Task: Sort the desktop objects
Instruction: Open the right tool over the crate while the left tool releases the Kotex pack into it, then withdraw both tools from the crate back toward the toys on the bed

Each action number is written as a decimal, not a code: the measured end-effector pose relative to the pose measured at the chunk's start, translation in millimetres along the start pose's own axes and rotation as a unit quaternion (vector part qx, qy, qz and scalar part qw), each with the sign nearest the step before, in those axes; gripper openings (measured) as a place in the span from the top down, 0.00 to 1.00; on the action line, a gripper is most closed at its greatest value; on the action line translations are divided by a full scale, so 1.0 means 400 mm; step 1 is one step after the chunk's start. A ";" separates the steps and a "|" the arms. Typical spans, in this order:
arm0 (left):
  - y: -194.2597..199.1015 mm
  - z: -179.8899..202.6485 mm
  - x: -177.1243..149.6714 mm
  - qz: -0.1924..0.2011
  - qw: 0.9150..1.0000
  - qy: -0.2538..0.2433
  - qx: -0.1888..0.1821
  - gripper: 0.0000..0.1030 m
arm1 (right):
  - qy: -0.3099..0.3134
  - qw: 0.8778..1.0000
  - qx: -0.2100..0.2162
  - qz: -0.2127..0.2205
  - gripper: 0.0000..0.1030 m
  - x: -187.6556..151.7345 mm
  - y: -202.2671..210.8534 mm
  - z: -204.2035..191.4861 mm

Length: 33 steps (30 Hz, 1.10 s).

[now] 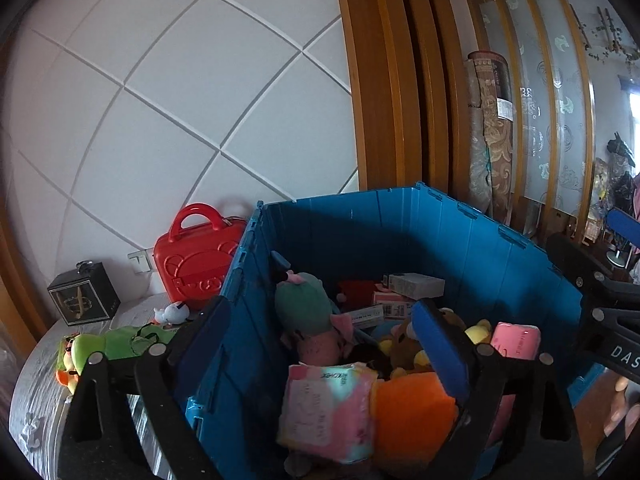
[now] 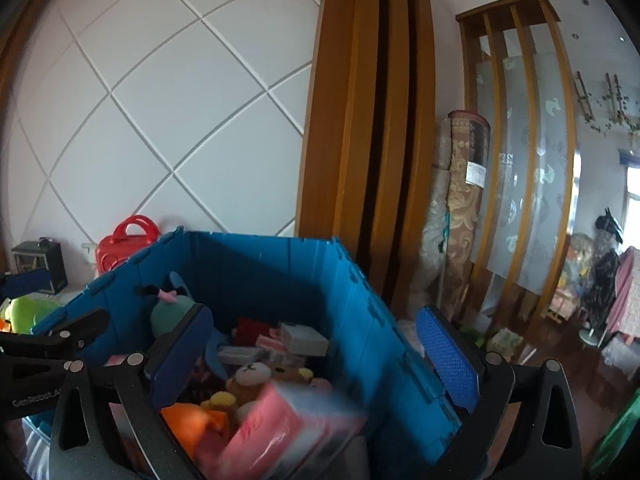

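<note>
A blue plastic crate (image 1: 360, 232) holds plush toys, small boxes and pink tissue packs. My left gripper (image 1: 320, 344) is open and straddles the crate's left wall, one finger outside and one inside. A pastel tissue pack (image 1: 328, 412) and an orange plush (image 1: 412, 412) lie loose below it, with no pad touching them. My right gripper (image 2: 314, 356) is open over the crate (image 2: 280, 264), its right finger outside the right wall. A blurred pink pack (image 2: 272, 420) lies below and between its fingers, not pressed by either pad.
On the grey table left of the crate are a green plush toy (image 1: 112, 344), a small white toy (image 1: 172, 314), a red handled case (image 1: 196, 264) and a black box (image 1: 84, 294). A wooden pillar (image 2: 368, 140) and rolled carpets (image 2: 464, 208) stand behind.
</note>
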<state>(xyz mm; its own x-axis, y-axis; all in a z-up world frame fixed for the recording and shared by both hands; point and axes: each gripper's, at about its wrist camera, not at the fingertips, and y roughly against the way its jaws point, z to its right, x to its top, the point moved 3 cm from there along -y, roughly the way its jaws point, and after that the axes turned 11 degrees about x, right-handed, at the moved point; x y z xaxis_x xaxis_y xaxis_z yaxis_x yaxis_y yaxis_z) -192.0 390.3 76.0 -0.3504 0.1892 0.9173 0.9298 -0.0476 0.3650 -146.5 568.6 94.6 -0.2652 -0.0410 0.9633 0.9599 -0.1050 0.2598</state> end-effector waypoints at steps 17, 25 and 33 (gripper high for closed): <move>0.050 -0.171 -0.036 0.018 0.998 0.043 0.044 0.04 | -0.009 0.998 0.053 0.019 0.00 0.001 0.039 -0.086; 0.039 -0.413 -0.108 -0.018 0.990 0.091 0.103 0.04 | 0.020 0.989 0.142 0.033 0.00 0.035 0.037 -0.293; 0.011 -0.736 -0.215 -0.047 0.979 0.127 0.151 0.04 | 0.060 0.978 0.200 0.021 0.00 0.051 0.015 -0.587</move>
<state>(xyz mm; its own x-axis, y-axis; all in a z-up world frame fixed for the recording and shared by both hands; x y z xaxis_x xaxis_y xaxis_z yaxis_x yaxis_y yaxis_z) -191.2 85.2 45.6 -0.4165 -0.0723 0.9062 0.8699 0.2578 0.4204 -167.4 333.8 100.3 -0.2109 -0.1554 0.9651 0.9223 0.2956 0.2491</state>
